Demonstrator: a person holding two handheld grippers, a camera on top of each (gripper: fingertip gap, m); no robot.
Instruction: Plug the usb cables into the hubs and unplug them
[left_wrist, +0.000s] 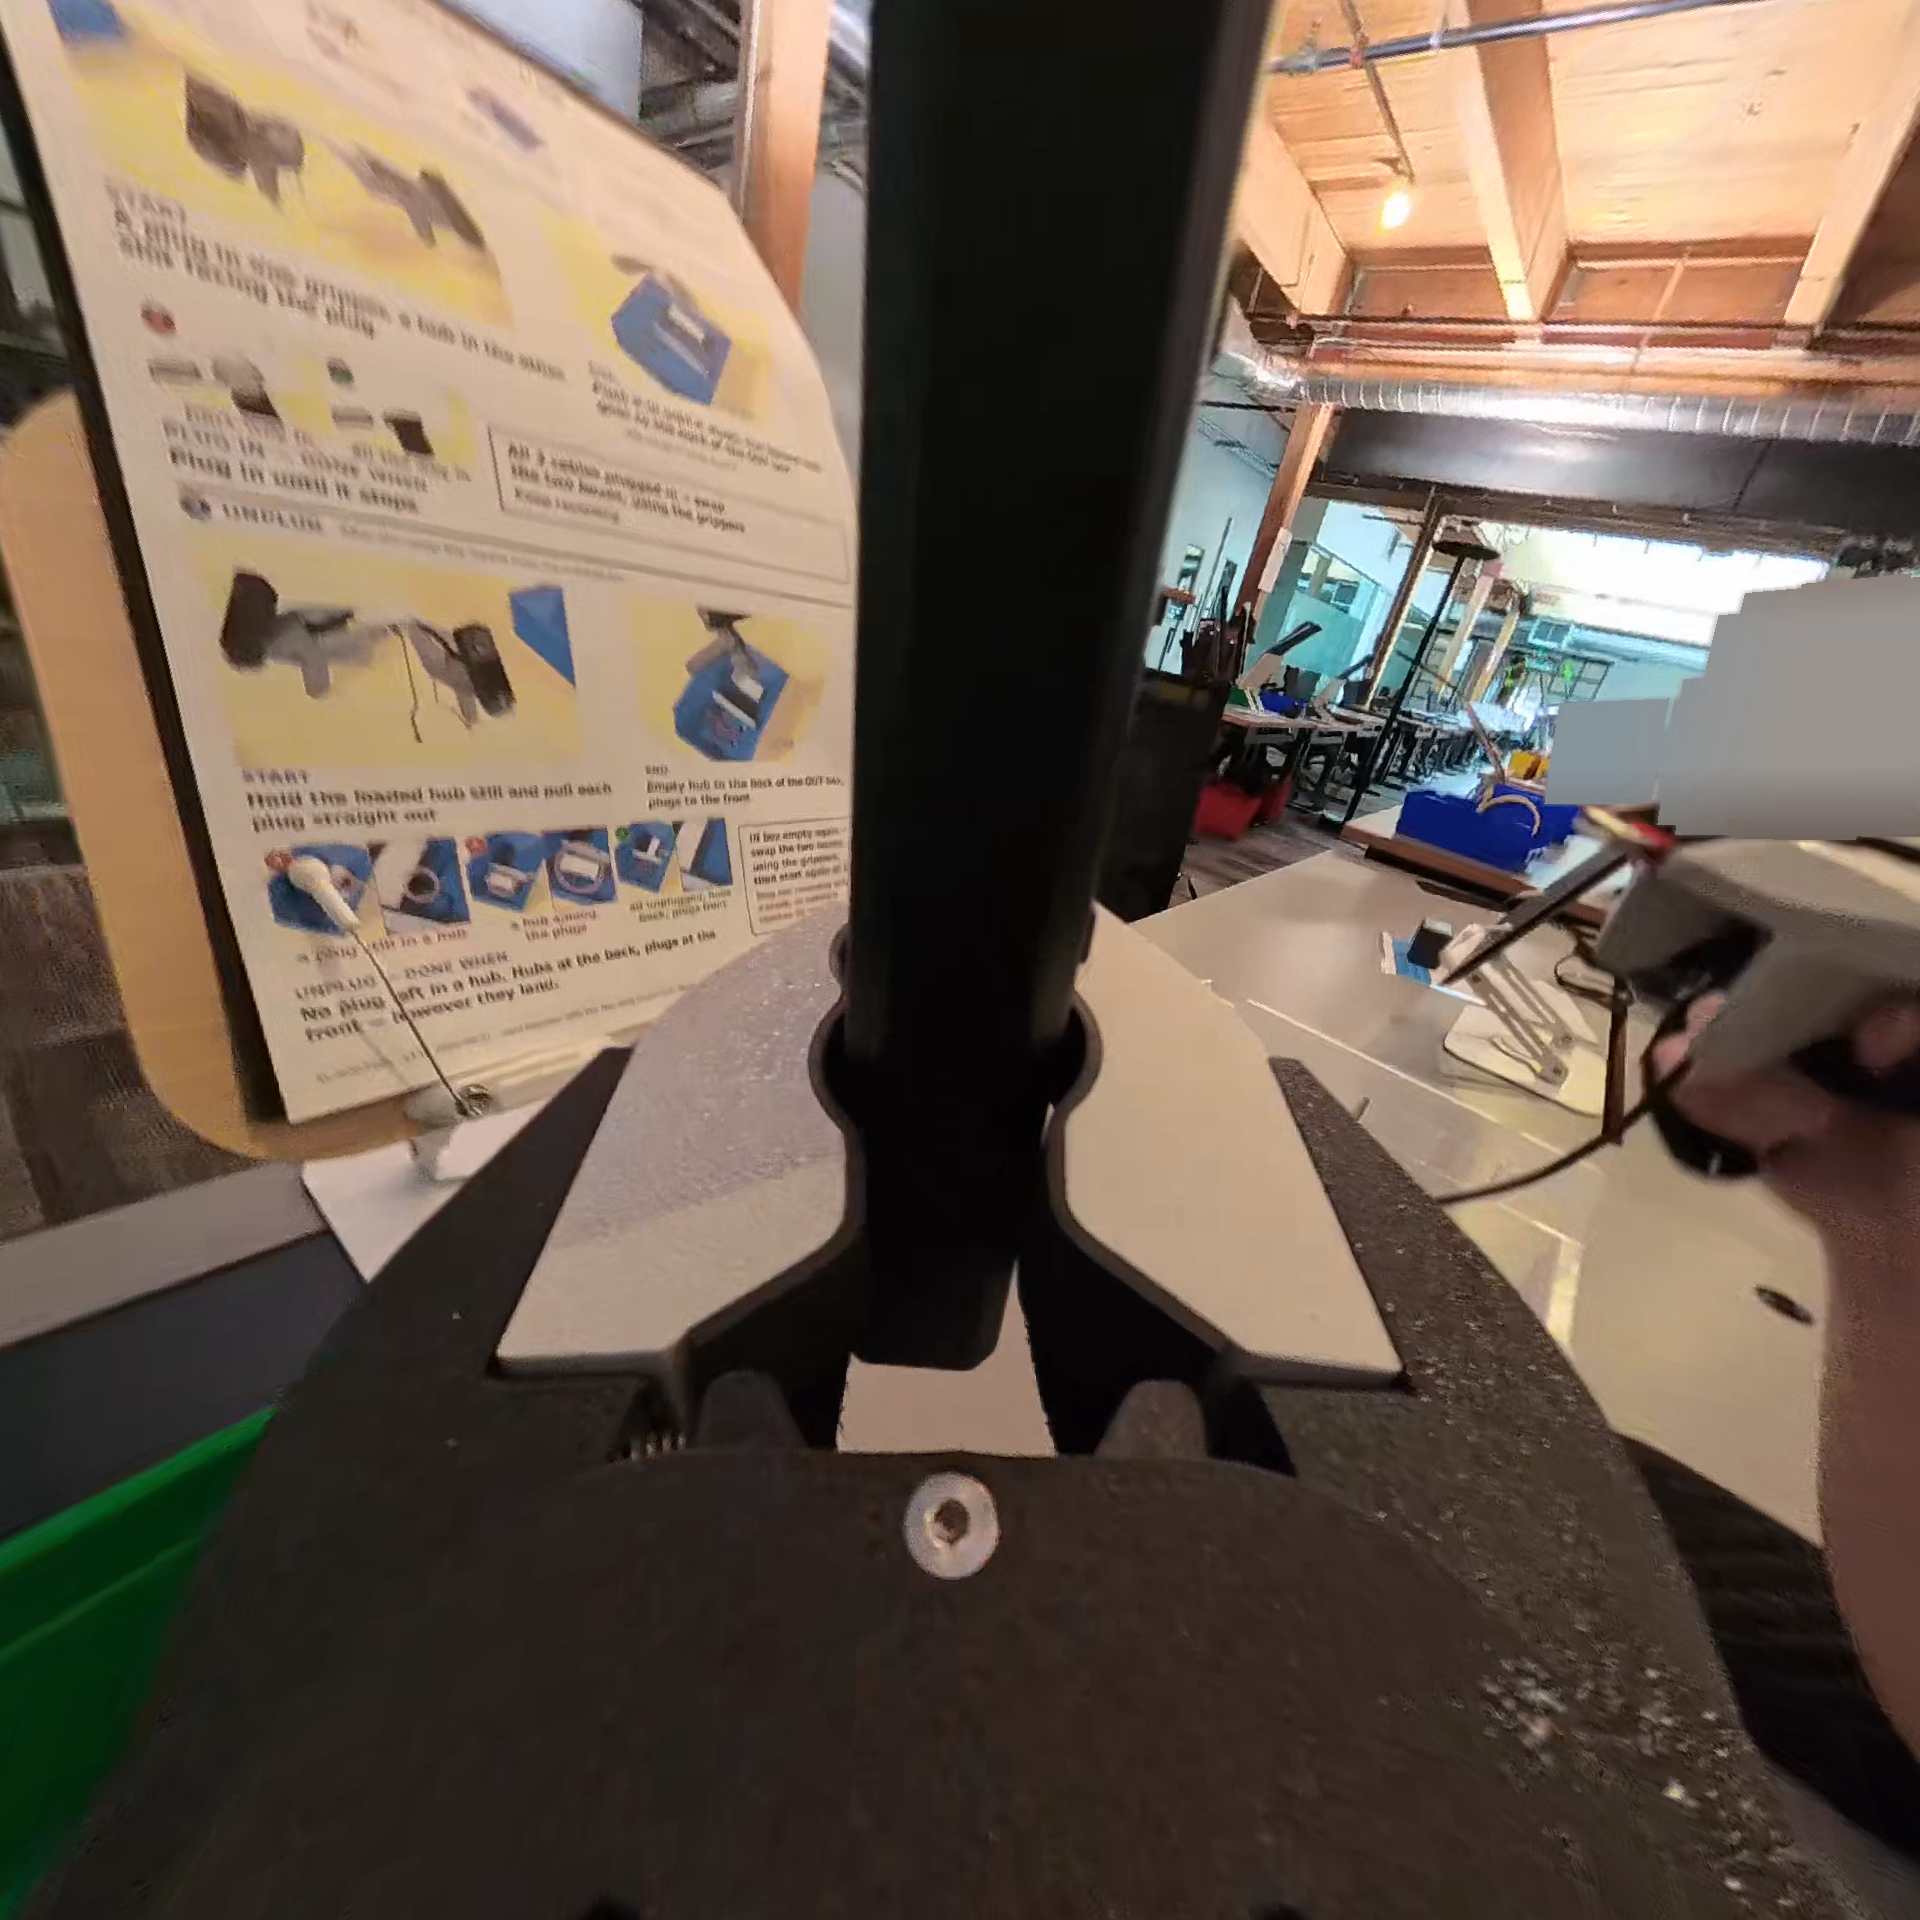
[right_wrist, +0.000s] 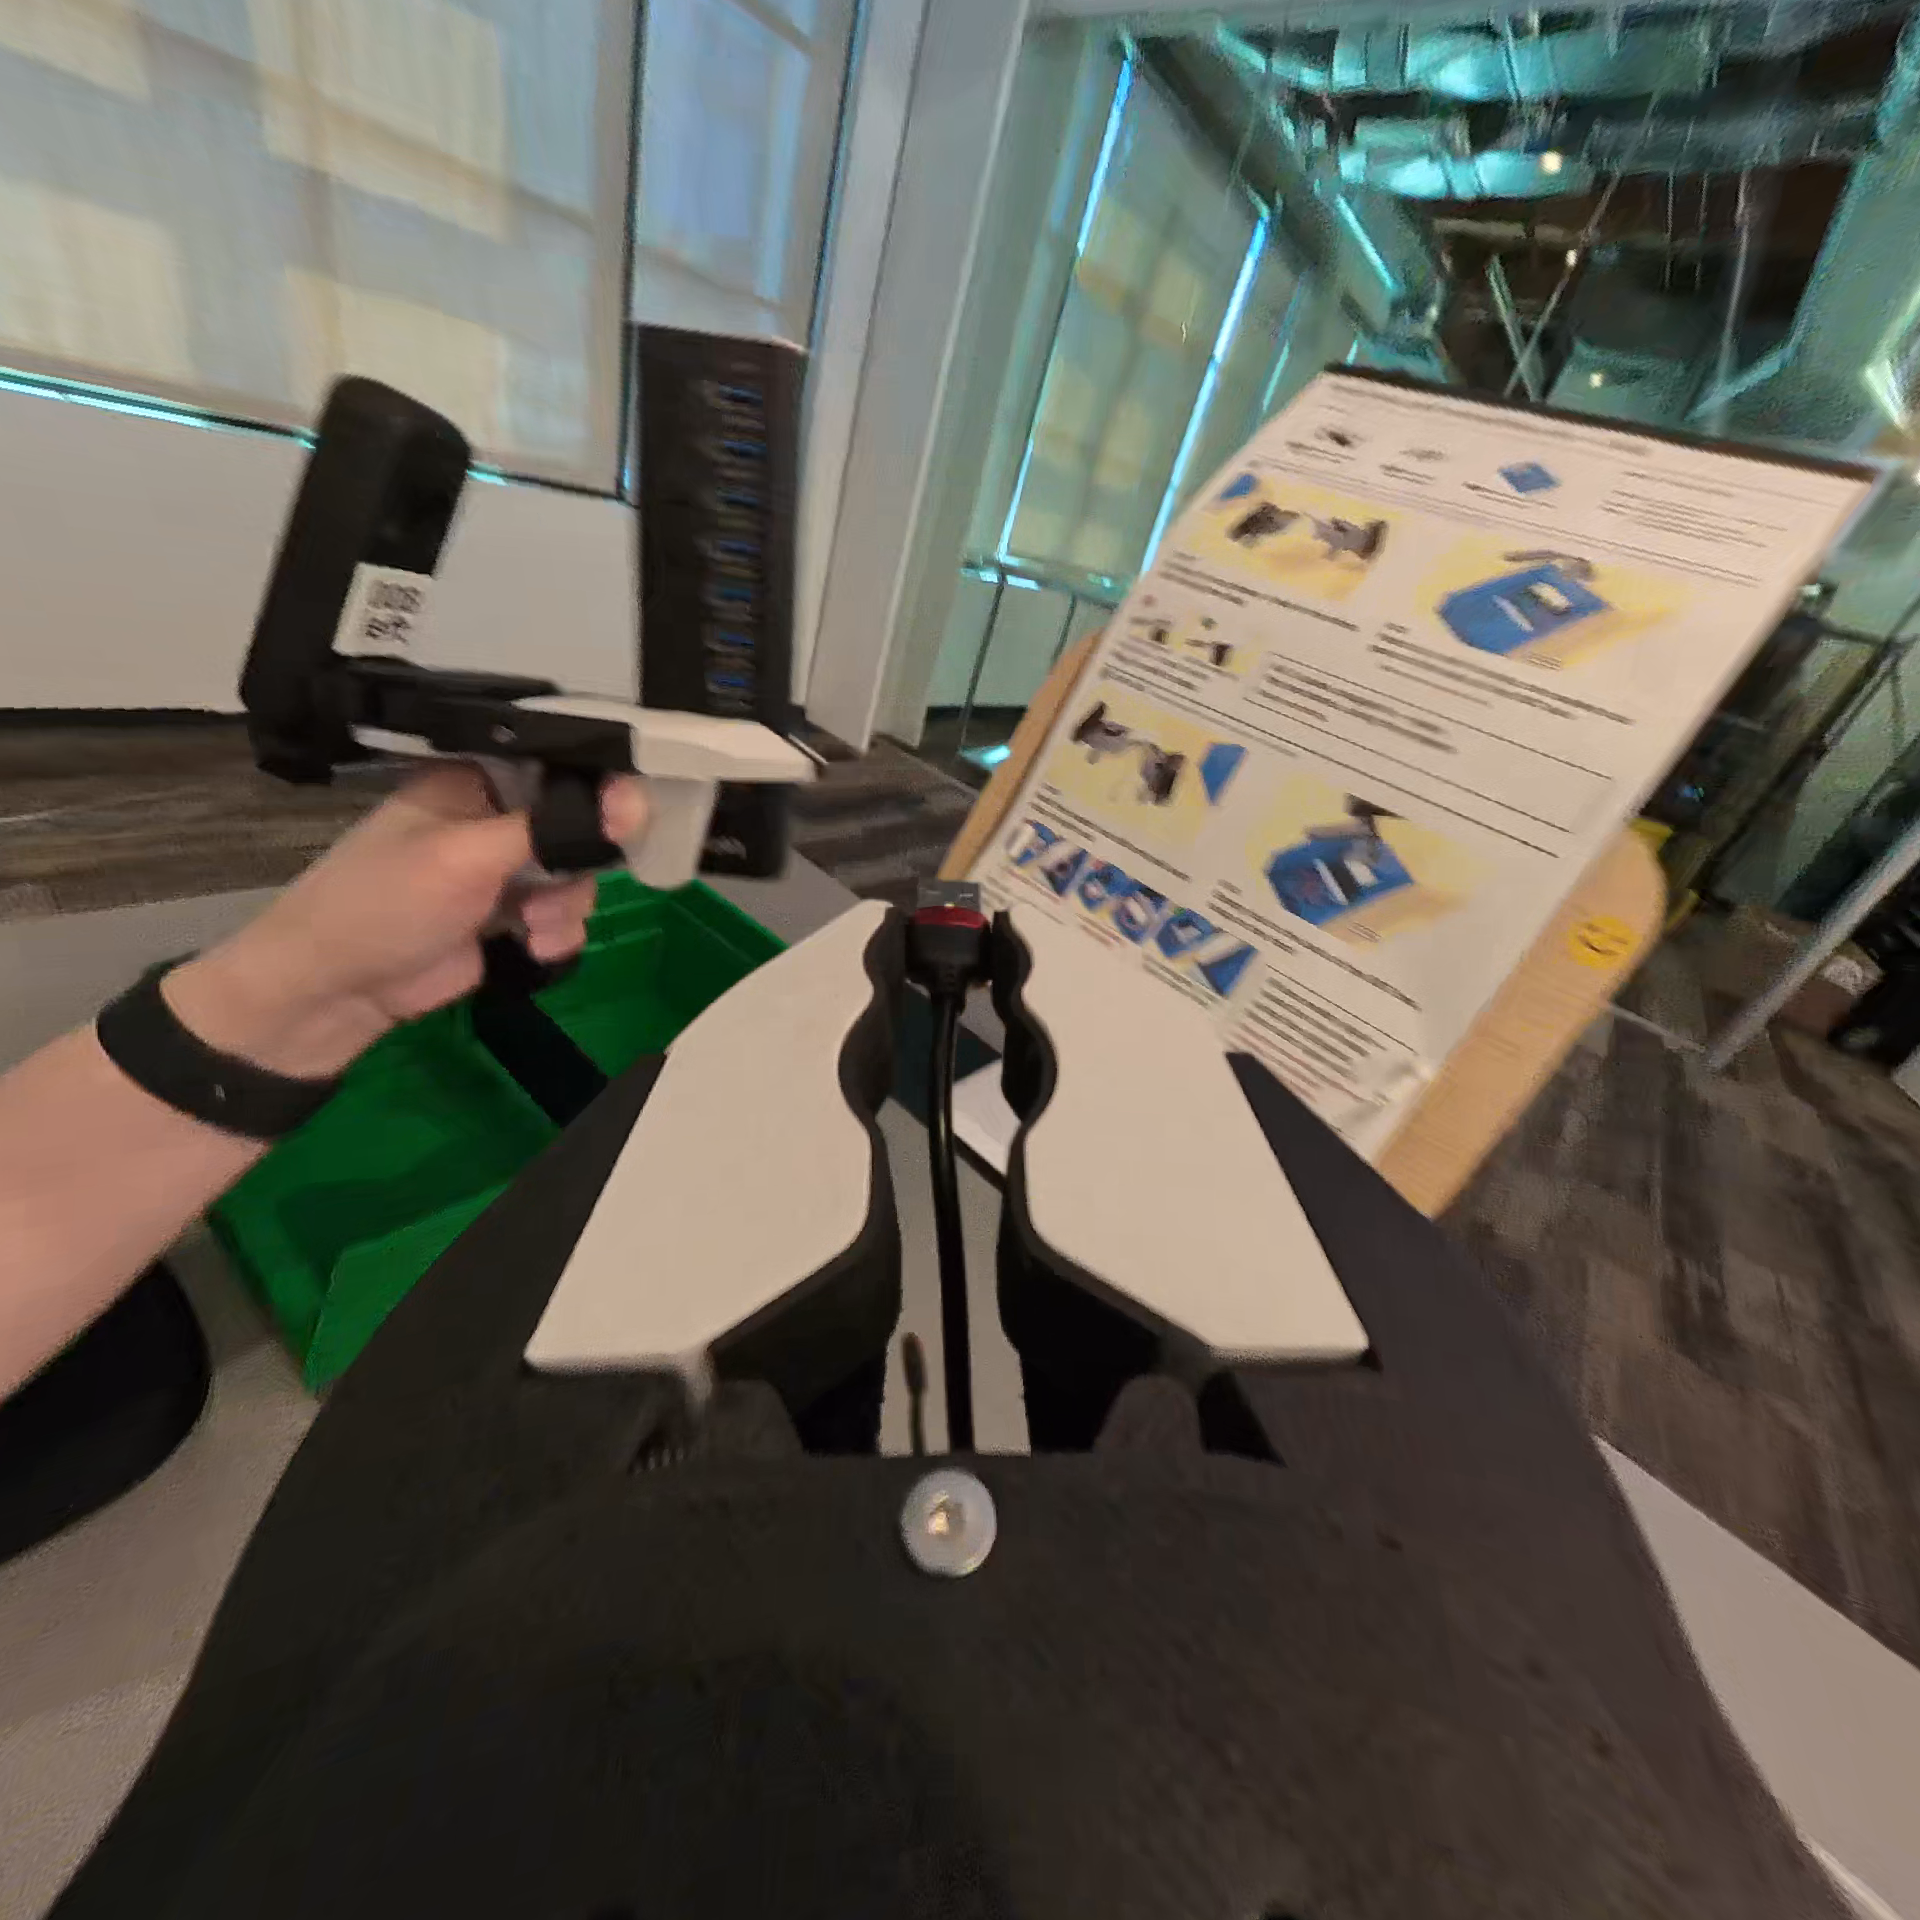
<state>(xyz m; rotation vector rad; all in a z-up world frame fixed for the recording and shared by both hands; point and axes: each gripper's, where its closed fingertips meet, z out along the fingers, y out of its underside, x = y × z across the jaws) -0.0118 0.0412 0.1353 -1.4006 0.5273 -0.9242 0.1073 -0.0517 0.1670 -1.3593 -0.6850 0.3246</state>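
Green bin (right_wrist: 416, 1143) at 9 o'clock, contents unclear. Left gripper (left_wrist: 956, 1039) clamped on upright black hub (left_wrist: 1039, 520); right gripper (right_wrist: 948, 935) pinching USB plug (right_wrist: 948, 914), pointing 12 o'clock.

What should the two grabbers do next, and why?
Probably bring the two together: the right gripper is shut on a USB plug with its metal tip poking forward, and the left gripper holds the tall black hub upright. They are apart, so line the plug up with a port.

Each gripper (right_wrist: 943, 940) has white-faced fingers, black foam edges, a silver screw; black wristband (right_wrist: 197, 1060) on the wrist
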